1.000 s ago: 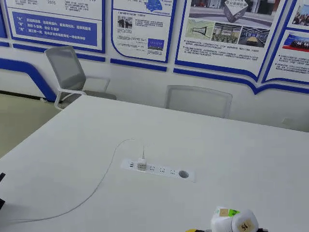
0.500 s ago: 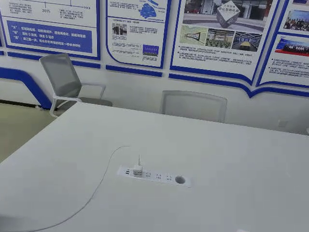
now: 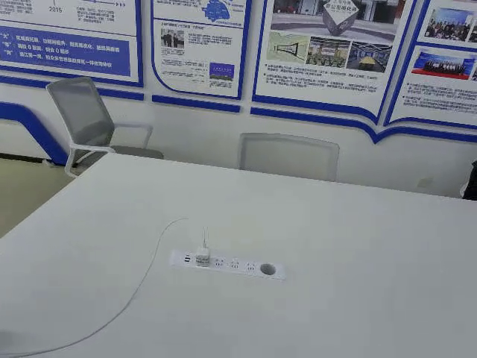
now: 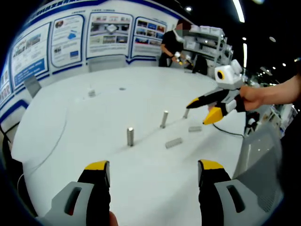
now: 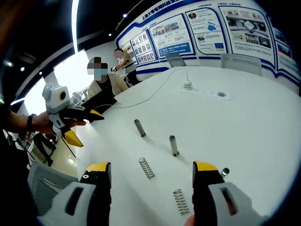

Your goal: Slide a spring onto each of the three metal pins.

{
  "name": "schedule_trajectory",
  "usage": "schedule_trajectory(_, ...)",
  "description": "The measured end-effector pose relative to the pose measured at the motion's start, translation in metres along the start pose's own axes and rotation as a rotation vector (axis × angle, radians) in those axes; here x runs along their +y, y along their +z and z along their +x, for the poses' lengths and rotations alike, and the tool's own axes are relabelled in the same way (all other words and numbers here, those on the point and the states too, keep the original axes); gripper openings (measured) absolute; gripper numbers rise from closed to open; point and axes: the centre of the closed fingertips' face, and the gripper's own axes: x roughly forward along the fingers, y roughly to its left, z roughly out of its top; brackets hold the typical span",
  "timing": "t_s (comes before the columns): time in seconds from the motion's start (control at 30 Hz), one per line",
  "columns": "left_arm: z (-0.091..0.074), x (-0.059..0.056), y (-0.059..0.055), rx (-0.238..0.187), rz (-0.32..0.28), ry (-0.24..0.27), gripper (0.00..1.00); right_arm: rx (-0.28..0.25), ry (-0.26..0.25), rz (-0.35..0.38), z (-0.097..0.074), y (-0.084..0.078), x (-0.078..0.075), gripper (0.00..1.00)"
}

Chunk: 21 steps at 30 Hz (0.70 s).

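Left gripper [image 4: 154, 165]: jaws wide, empty, poised low over the white table [image 4: 94, 108]. Right gripper [image 5: 150, 169]: likewise wide, empty, apparently readied to pick. Springs [image 5: 146, 168]: loose, flat, just ahead. Metal pins [image 4: 130, 136]: upright, bare, presumably to receive springs. Power strip [image 3: 226, 264]: farthest, mid-table, charger [image 3: 203, 258] plugged in.

I see a smooth, matt white tabletop [image 3: 358, 246], satin silver metal pins [image 4: 130, 136], coiled grey wire springs [image 5: 146, 167], grey mesh-backed chairs [image 3: 74, 112] and glossy printed wall posters [image 3: 197, 45].
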Motion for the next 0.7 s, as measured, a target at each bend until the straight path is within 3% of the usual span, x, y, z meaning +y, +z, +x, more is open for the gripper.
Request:
schedule_trajectory(0.43,0.008,-0.005,0.002,0.008,0.012,-0.015,0.79,-0.030,-0.024,0.064,-0.021,-0.017,-0.003,0.76)
schedule_trajectory(0.7,0.014,-0.010,0.003,0.022,0.023,-0.031,0.81,-0.014,-0.029,0.081,-0.028,-0.030,0.000,0.79)
